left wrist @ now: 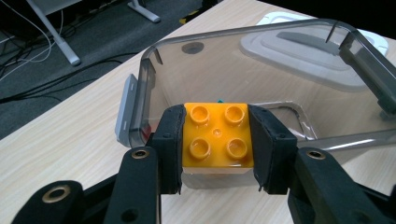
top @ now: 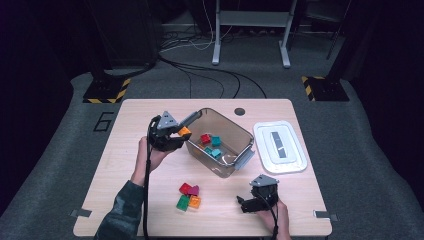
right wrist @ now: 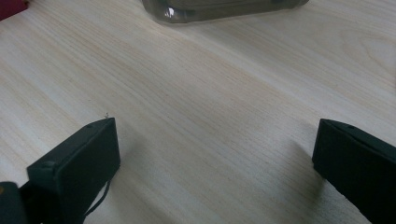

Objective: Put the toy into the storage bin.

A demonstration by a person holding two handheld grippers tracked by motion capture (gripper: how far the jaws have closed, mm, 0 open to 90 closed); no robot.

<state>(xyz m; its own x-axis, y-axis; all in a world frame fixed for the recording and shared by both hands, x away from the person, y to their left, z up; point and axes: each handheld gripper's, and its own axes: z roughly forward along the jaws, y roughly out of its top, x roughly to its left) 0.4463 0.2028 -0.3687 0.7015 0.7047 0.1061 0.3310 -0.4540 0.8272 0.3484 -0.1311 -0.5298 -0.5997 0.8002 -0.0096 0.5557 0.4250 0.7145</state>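
An orange four-stud brick (left wrist: 217, 135) is clamped between the black jaws of my left gripper (left wrist: 215, 144), which is shut on it. In the high view the left gripper (top: 181, 134) holds the orange brick (top: 185, 131) at the near-left rim of a clear smoky plastic bin (top: 235, 131). Inside the bin lie a red brick (top: 205, 138) and teal bricks (top: 216, 141). My right gripper (top: 244, 204) rests low over the table near its front edge, jaws wide open over bare wood (right wrist: 215, 154).
A small cluster of bricks, red (top: 185, 188), magenta, green (top: 183, 202) and orange, lies on the table in front of the bin. The bin's white lid (top: 279, 146) lies to its right. A round cable hole (top: 240, 111) marks the table's far edge.
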